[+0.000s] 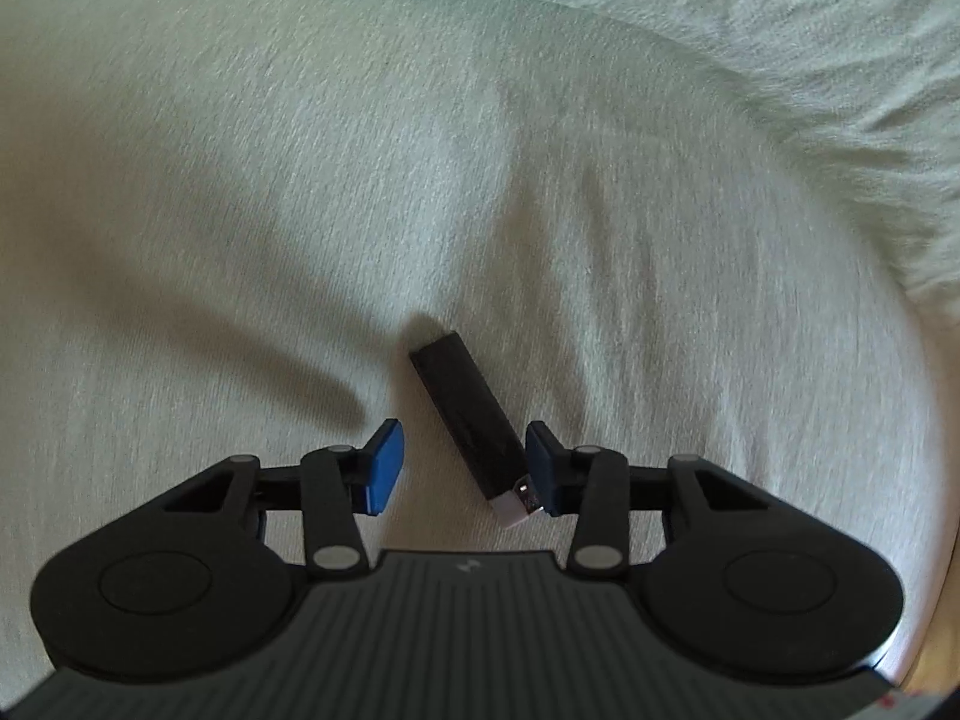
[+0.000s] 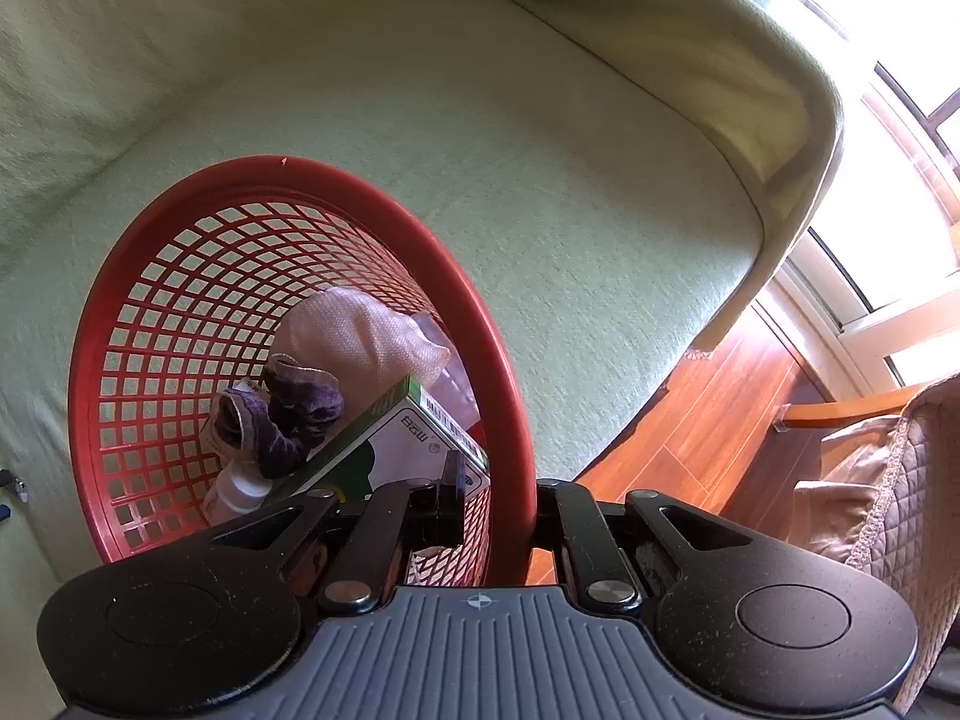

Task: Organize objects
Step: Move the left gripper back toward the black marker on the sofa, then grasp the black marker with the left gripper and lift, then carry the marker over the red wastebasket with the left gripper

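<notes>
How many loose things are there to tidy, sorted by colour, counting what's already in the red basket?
Black: 1, the USB stick on the sofa cushion.
Pink: 1, the mesh pouch.
Purple: 1, the sock bundle.
White: 1, the small bottle.
Green and white: 1, the box.
Total: 5, four inside the basket.

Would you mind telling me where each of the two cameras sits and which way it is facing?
Left wrist: on the left gripper, looking down at a black USB stick on the pale green sofa cushion; its open blue-padded fingers show.
Right wrist: on the right gripper, facing the red basket whose rim it clamps; its black fingers show.
Shared: only the sofa cushion.
</notes>
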Tool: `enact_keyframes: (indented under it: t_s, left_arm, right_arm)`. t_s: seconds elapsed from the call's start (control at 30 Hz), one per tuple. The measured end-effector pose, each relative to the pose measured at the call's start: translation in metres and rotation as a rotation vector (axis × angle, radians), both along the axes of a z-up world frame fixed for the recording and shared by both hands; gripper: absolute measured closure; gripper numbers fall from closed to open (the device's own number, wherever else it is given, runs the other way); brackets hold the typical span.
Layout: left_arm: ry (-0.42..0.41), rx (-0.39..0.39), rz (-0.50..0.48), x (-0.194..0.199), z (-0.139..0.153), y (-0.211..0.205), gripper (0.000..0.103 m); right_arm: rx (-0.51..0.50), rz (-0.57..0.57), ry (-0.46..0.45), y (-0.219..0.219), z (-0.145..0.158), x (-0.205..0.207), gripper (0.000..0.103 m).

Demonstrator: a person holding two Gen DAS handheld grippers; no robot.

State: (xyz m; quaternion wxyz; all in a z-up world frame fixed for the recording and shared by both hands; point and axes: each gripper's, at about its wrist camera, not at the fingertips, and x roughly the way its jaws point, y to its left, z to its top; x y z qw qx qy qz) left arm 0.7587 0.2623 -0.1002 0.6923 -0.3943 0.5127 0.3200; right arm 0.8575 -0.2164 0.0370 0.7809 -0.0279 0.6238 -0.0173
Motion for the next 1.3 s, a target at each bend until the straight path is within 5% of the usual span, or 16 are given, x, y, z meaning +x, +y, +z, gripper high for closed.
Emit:
enact_keyframes:
  t_s: [0.3,0.73,1.3]
  left_arm:
    - [0.003,0.02,-0.048,0.013,-0.007,-0.005,0.084]
    - [0.04,0.104,-0.222,0.021,0.003,-0.023,0.085]
    - [-0.01,0.167,-0.417,-0.008,0.086,-0.086,0.085]
  right_arm:
    - [-0.008,0.01,0.007,0.002,-0.001,0.001,0.096]
    - [0.008,0.023,0.006,-0.003,-0.003,0.0,0.096]
    - [0.09,0.046,-0.012,-0.015,0.004,-0.007,0.096]
